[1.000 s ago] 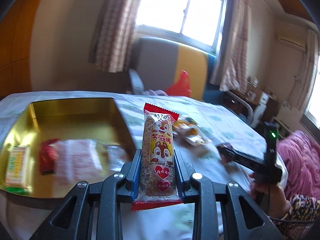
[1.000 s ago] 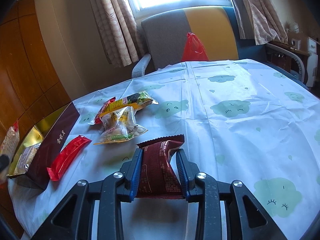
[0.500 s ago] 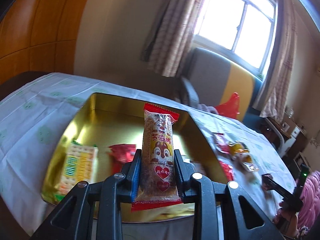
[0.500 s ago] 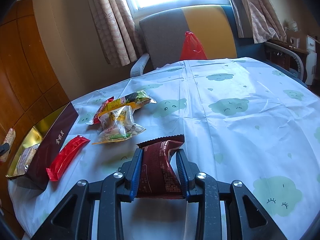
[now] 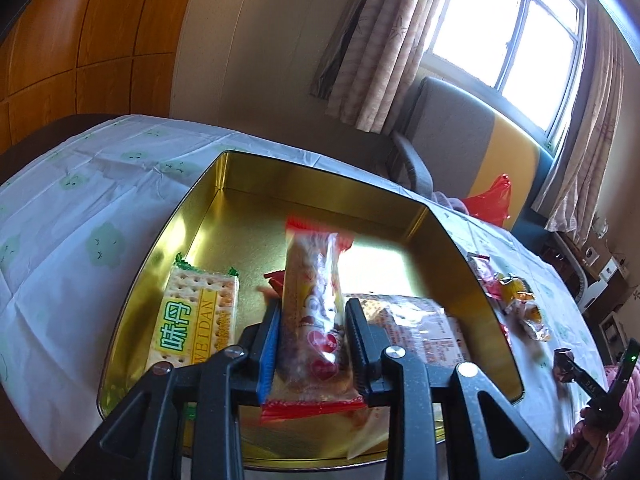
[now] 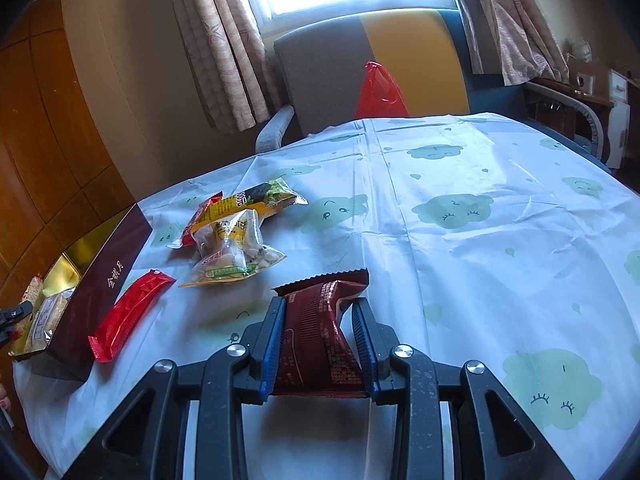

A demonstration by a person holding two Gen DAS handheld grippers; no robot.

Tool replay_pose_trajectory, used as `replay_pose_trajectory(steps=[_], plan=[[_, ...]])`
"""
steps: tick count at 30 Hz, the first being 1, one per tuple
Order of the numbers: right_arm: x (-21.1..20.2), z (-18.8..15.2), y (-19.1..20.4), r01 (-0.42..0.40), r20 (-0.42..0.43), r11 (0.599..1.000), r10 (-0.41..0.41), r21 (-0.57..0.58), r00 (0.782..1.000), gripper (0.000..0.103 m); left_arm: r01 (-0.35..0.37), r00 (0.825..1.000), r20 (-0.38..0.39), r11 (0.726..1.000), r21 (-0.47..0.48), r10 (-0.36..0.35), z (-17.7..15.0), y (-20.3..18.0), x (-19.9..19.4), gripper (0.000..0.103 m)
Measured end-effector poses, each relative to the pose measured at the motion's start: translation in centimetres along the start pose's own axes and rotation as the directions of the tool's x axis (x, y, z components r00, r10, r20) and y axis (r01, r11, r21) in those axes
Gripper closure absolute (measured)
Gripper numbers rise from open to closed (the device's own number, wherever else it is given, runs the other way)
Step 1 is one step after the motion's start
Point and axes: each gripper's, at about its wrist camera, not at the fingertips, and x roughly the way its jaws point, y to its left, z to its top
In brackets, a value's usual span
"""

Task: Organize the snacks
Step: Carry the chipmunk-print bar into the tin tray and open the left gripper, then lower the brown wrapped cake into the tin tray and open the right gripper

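Over the open gold tin [image 5: 320,184], my left gripper [image 5: 313,308] has its jaws opening. The squirrel-print snack bar [image 5: 312,280] stands between them, blurred and slipping loose. Inside the tin lie a green-and-yellow cracker pack [image 5: 196,316], a small red packet [image 5: 274,280] and a clear-wrapped pack [image 5: 420,328]. My right gripper [image 6: 320,308] is shut on a dark red packet [image 6: 320,332] just above the tablecloth. To its left lie a red stick pack [image 6: 128,312] and a heap of yellow and clear snack bags [image 6: 232,248], beside the tin's maroon side [image 6: 104,280].
A white tablecloth with green cloud faces [image 6: 460,208] covers the table. A grey and yellow chair [image 6: 360,64] with a red plastic bag [image 6: 380,92] stands at the far edge under the window. A wooden wall [image 5: 80,32] runs behind the tin.
The left gripper swung left from the tablecloth to above the tin, carrying the snack bar. Its jaws have now parted and the bar has gone blurred and tilted. The right gripper stayed still.
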Motion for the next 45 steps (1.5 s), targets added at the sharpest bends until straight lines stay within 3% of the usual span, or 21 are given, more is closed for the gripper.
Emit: replay_pose_trajectory(steps=[17,24,33,40,45], plan=[[-0.3,0.1,0.0,0.012,0.004,1.000,-0.012,-0.002,1.000,0.069,-0.056,0.998,-0.036,0.998,-0.019,0.055,-0.9,-0.3,-0.3,0.069],[-1.4,0.5,1.6,-0.003,0.007,1.000,0.003,-0.010,1.000,0.069,-0.006,0.999,-0.035,1.000,-0.010,0.006,-1.6,-1.6,-1.4,0.064],[-1.7,1.9,9.7,-0.149,-0.022,0.983,0.148,-0.110,0.989,0.069,0.023,1.000,-0.020,1.000,0.005,-0.023,-1.9,-2.9,-2.5,0.060],[-0.9,2.5,17.3,-0.259,-0.067,0.939,0.251,-0.228,0.966,0.069,0.030,0.999,-0.022,0.999,0.027,-0.029,-2.6,-2.9,-3.2,0.060],[0.3,2.8,21.3,-0.296,-0.097,0.909,0.280,-0.294,0.955,0.069,0.036,0.999,-0.027,0.999,0.026,-0.036,-2.7,-2.7,-3.4,0.060]])
